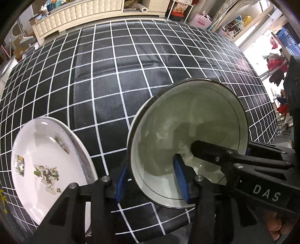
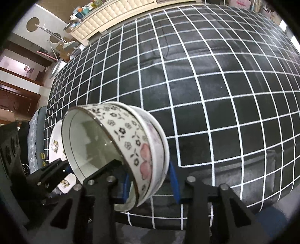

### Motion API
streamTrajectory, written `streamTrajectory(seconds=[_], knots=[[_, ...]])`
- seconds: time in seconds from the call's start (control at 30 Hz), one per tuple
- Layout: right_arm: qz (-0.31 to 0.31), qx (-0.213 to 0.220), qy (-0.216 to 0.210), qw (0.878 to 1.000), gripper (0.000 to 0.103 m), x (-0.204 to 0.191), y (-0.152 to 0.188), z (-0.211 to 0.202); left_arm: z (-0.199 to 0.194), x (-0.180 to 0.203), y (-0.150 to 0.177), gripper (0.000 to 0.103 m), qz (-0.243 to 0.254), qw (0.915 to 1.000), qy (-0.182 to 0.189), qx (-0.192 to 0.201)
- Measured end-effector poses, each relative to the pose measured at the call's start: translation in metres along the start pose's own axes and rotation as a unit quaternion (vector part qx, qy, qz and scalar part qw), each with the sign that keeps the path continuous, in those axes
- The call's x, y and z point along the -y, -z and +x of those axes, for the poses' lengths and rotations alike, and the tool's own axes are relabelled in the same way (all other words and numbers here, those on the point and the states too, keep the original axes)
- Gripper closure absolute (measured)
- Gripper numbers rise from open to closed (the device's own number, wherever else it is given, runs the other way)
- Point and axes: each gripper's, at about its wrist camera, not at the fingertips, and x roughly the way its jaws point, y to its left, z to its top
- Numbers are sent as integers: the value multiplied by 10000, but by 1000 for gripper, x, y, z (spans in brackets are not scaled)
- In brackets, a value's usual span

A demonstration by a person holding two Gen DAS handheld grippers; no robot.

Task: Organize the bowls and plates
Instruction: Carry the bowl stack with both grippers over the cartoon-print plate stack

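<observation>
Plainly, both grippers are on the same stack of bowls, held tilted above the black tablecloth with a white grid.

Seen from the left wrist, the left gripper has its blue-padded fingers clamped across the near wall of the white ceramic bowl with a dark rim: one pad lies inside the bowl, the other against its outside. The bowl's open mouth is tipped toward that camera. From the bowl's right side, the black fingers of the right gripper reach over the rim into the bowl.

From the right wrist, the same bowl shows its outer wall, white with small black flowers and a pink blossom. It sits nested in a second white bowl, whose rim shows just past it. The right gripper grasps the pair at the lower edge, one blue pad inside the patterned bowl and the other against the outer bowl's wall. Whether each pad presses fully cannot be told, but the bowls hang tilted off the cloth in these two grips.

Left of the bowls, a white oval plate printed with green and brown motifs lies on top of another white plate, near the edge of the tablecloth. Beyond the cloth's far edge stands a cream tufted cabinet.
</observation>
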Motion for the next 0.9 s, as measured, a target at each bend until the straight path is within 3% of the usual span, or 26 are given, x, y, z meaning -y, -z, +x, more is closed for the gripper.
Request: streamTrajectory(seconds=[0.2,0.5,0.67,0.9], knots=[[-99,122,-115,9998,64,-22,-1,-15,-28,-9,0,61,-29,9997,-85,206],[-695,155,-359,9968,64,-97,-3,-18,-86,-58,13,61,-389,9965,-401,620],[-1042,-50,-525,9932,64,-139,3,0,-107,-100,32,61,-705,9933,-620,679],[-1280,-437,-546,9893,64,-172,9,38,-104,-138,58,61,-1075,9899,-748,552]])
